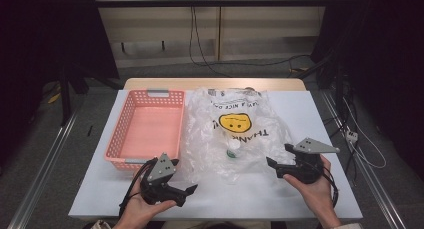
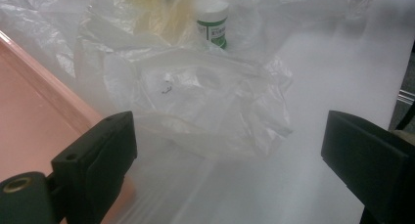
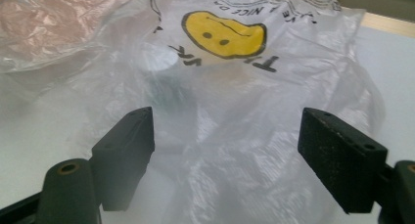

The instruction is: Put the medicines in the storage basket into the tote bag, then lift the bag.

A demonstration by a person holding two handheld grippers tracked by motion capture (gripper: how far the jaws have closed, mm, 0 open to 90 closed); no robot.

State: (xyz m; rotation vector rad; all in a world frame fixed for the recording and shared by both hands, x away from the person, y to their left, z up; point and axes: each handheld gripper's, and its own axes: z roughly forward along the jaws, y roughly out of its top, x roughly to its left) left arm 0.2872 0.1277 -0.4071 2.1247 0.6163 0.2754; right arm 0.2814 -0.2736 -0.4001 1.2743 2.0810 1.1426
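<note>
Both grippers, left gripper (image 1: 189, 193) and right gripper (image 1: 278, 155), sit spread wide, holding nothing. Between them lies the plastic bag (image 1: 235, 134), beside the pink basket (image 1: 131, 139). Each should pinch one bag edge gently.

A: High view: fixed overhead, facing forward and down; whole bench (image 1: 300, 114) at a distance.

B: Left gripper view: low, close, along the left claw (image 2: 230, 160); plastic bag (image 2: 205, 101) centre frame.

A: Right gripper view: low, close, along the right claw (image 3: 225, 155).

B: Shared: the plastic bag in all three.
</note>
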